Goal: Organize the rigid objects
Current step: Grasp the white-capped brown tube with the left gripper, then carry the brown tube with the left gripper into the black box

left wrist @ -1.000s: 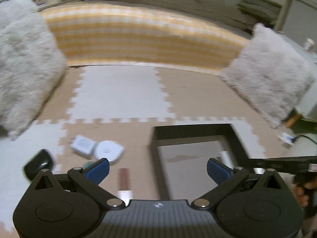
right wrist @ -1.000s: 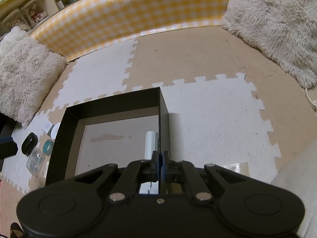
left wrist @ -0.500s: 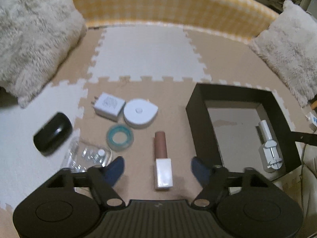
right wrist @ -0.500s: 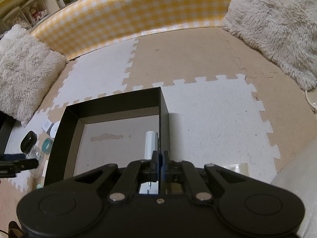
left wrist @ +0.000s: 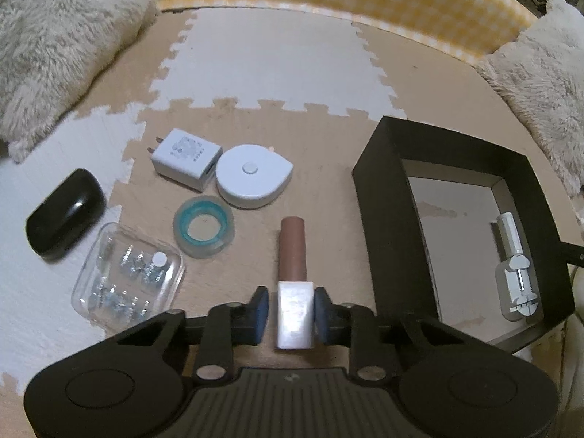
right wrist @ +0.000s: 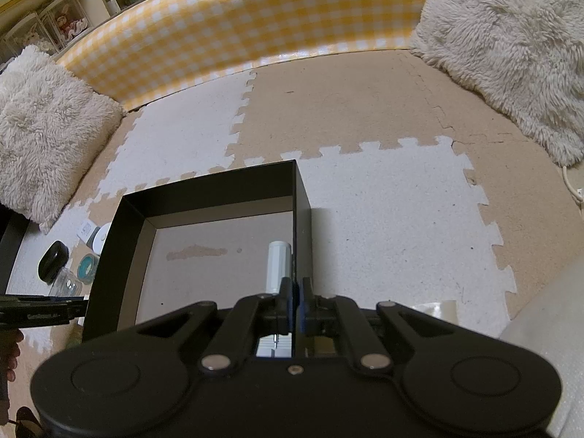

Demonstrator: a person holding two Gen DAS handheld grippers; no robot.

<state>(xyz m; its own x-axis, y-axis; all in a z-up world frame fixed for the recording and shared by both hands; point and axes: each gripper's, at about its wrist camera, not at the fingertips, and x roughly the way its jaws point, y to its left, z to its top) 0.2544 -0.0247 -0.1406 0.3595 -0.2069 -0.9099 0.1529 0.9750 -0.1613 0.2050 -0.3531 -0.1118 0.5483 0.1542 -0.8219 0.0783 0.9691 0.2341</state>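
Note:
A brown tube [left wrist: 292, 252] with a pearly white cap [left wrist: 295, 314] lies on the tan foam mat, left of the black open box [left wrist: 383, 189]. My left gripper [left wrist: 292, 310] points down at it, and both blue pads are shut on the white cap. Inside the box lies a white metal tool [left wrist: 514, 273], also seen from the right wrist as the white tool [right wrist: 278, 266]. My right gripper [right wrist: 296, 303] is shut on the thin right wall of the box [right wrist: 301, 219], at its near end.
Left of the tube lie a tape roll [left wrist: 203, 231], a white teardrop device [left wrist: 252, 175], a white charger [left wrist: 186, 158], a clear case of small parts [left wrist: 127, 281] and a black case [left wrist: 64, 219]. Fluffy pillows [left wrist: 62, 36] and a yellow checked bumper [right wrist: 255, 25] ring the mat.
My left gripper came down and tilted toward the mat, and its jaws went from wide open to shut on the tube's white cap. The right gripper and the box stayed still.

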